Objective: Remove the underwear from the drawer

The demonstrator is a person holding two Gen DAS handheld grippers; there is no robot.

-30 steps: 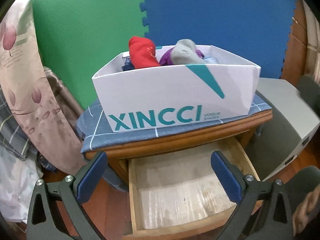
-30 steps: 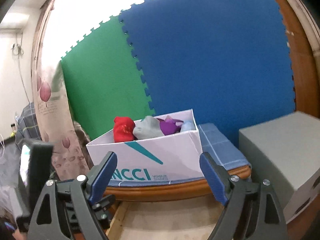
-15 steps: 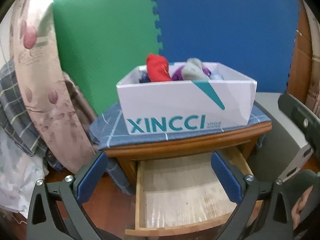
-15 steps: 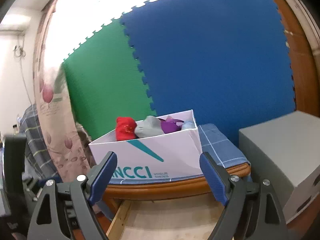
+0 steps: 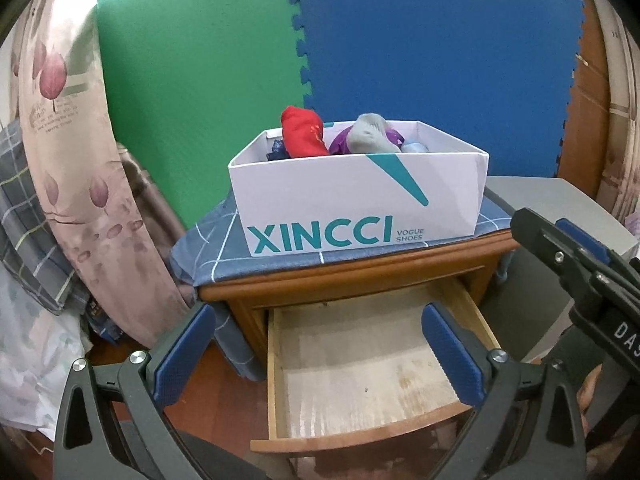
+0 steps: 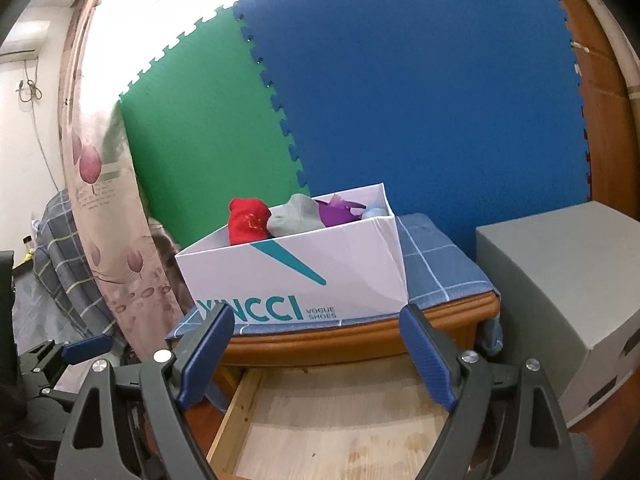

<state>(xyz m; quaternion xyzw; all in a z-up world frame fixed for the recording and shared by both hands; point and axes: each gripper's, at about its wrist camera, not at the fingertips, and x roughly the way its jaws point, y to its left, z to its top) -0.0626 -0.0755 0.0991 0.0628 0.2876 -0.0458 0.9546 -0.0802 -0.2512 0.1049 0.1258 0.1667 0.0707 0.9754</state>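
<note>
Over the open drawer [image 5: 360, 364] my left tongs [image 5: 318, 354] tilt downward, jaws wide with nothing between the ribbed blue pads. My right tongs [image 6: 316, 354] point flatter, toward the nightstand's front edge, also wide and empty. The drawer is pale raw wood with a curved front lip; its board shows bare. The underwear [image 5: 302, 132] sits as soft rolled bundles, red, grey and purple, in the box [image 5: 356, 204], a white glossy cardboard shoe box printed in teal, standing on the blue checked cloth [image 5: 212, 252] that covers the nightstand top, nearer its back edge. From the left view I see the whole drawer floor and my right tongs at the right edge; the right view shows only the drawer's back part, but also the grey cabinet [image 6: 560, 280] beside the nightstand's right side.
</note>
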